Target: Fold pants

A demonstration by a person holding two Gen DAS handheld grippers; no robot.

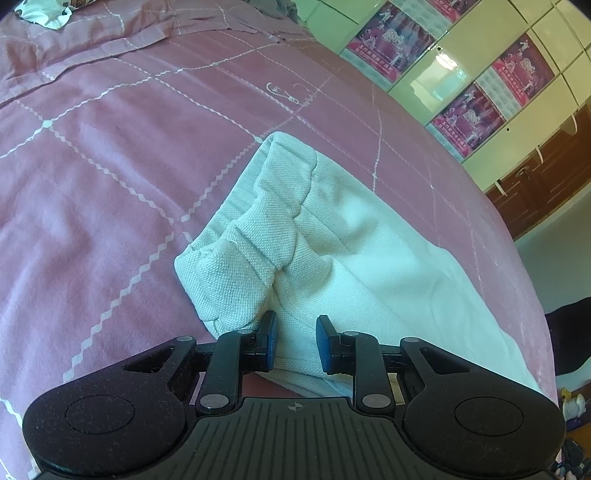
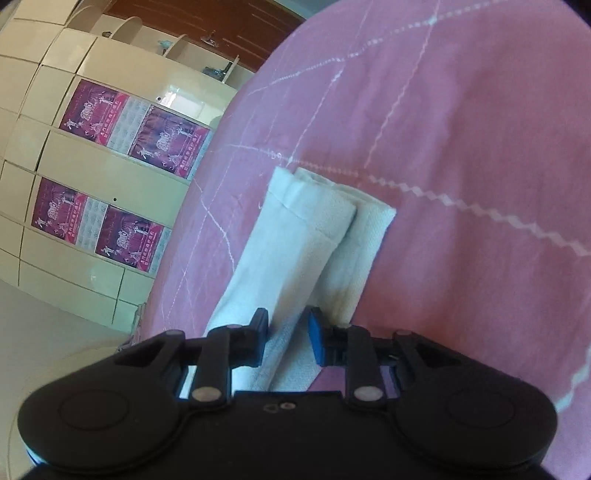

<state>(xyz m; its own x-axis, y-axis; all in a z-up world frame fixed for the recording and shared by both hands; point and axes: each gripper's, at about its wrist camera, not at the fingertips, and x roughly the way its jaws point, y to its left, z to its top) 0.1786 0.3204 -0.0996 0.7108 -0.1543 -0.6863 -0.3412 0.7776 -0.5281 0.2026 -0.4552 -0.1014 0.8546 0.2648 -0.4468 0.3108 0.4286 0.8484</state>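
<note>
White pants (image 1: 351,229) lie on a pink bedspread (image 1: 110,166). In the left wrist view their bunched elastic waistband runs up the middle, and my left gripper (image 1: 295,341) is shut on the cloth at the near end of that waistband, with fabric filling the narrow gap between its blue pads. The right wrist view shows the pants (image 2: 295,236) as a long narrow strip with both hemmed leg ends lying side by side at the far end. My right gripper (image 2: 288,338) stands over the near part of that strip, its pads drawn in on a ridge of cloth.
The bedspread (image 2: 461,129) reaches far to the side and beyond the pants. A cream cabinet wall with purple posters (image 1: 469,107) (image 2: 110,166) stands past the bed's edge. A patterned pillow (image 1: 44,14) lies at the far corner. A dark object (image 1: 569,332) sits beside the bed.
</note>
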